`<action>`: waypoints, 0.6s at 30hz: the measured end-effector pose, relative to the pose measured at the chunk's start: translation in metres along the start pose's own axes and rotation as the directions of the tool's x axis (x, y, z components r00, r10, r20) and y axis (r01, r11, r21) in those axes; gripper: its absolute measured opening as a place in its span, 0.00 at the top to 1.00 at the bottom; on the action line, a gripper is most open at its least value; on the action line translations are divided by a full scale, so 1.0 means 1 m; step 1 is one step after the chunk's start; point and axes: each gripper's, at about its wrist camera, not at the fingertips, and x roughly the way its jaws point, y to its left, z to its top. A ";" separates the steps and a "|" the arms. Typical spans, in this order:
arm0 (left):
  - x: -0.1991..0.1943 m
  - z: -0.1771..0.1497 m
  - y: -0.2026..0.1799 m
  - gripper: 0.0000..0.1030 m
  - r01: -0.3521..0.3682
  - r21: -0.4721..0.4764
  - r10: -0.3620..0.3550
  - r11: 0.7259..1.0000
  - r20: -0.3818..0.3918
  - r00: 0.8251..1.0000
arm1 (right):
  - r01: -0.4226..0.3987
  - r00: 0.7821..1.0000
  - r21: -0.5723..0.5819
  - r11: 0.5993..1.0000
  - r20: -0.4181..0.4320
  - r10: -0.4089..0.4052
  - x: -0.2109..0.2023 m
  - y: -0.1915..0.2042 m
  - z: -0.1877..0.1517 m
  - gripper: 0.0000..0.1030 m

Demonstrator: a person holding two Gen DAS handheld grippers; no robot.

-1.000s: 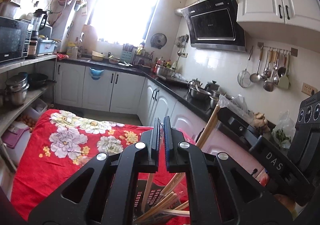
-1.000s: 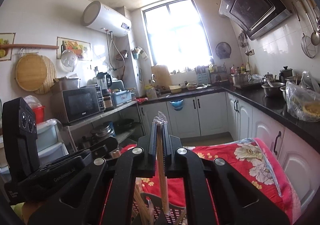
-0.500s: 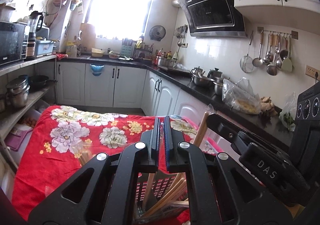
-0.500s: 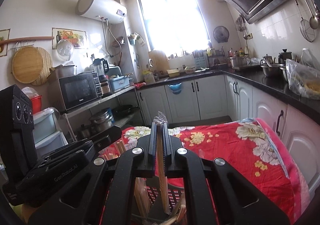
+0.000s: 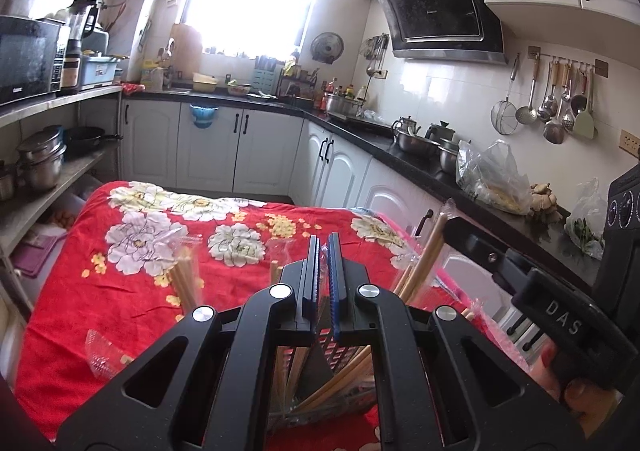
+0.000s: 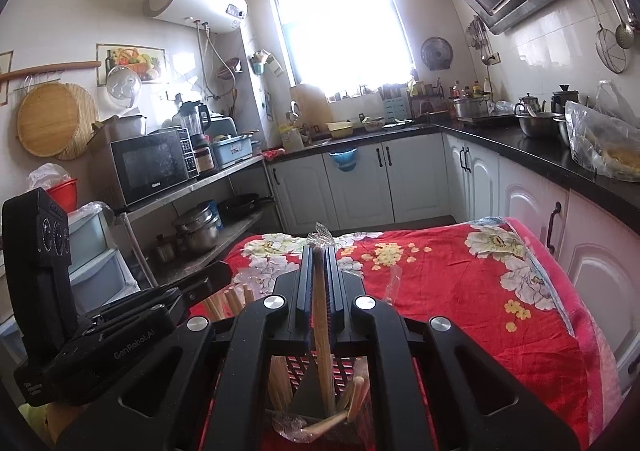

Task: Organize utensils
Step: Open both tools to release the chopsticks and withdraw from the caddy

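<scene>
Holding wrapped chopsticks (image 6: 322, 315) mid-shaft in our right gripper (image 6: 319, 275), light, stiff, slippery; left gripper (image 5: 324, 271) closed empty.

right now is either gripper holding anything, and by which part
The right gripper pinches a wrapped pair of chopsticks near its upper end. The left gripper is shut on nothing.

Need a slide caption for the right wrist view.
Right gripper lowers wrapped wooden chopsticks into a slotted utensil basket on a red floral cloth.
</scene>
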 end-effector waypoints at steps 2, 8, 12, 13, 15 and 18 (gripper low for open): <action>-0.001 -0.001 0.001 0.98 -0.004 -0.003 0.004 1.000 -0.005 1.000 | -0.001 1.000 0.008 1.000 -0.012 0.001 0.000 -0.001 -0.001 0.87; -0.005 -0.007 0.005 0.98 -0.018 -0.002 0.018 1.000 -0.023 1.000 | 0.018 1.000 -0.002 1.000 -0.023 -0.018 -0.006 0.000 -0.005 0.83; -0.010 -0.009 0.007 0.98 -0.027 -0.007 0.027 1.000 -0.031 0.999 | 0.029 0.999 -0.010 1.000 -0.021 -0.029 -0.013 0.002 -0.007 0.79; -0.012 -0.009 0.008 0.98 -0.028 -0.009 0.028 1.000 -0.033 0.999 | 0.028 0.999 -0.011 1.000 -0.023 -0.029 -0.015 0.002 -0.008 0.78; -0.015 -0.011 0.010 0.96 -0.030 -0.012 0.030 0.999 -0.038 0.999 | 0.028 0.999 -0.014 1.000 -0.027 -0.028 -0.018 0.003 -0.009 0.76; -0.020 -0.012 0.013 0.82 -0.025 -0.021 0.024 0.999 -0.058 0.998 | 0.030 0.999 -0.019 0.999 -0.033 -0.030 -0.023 0.003 -0.012 0.74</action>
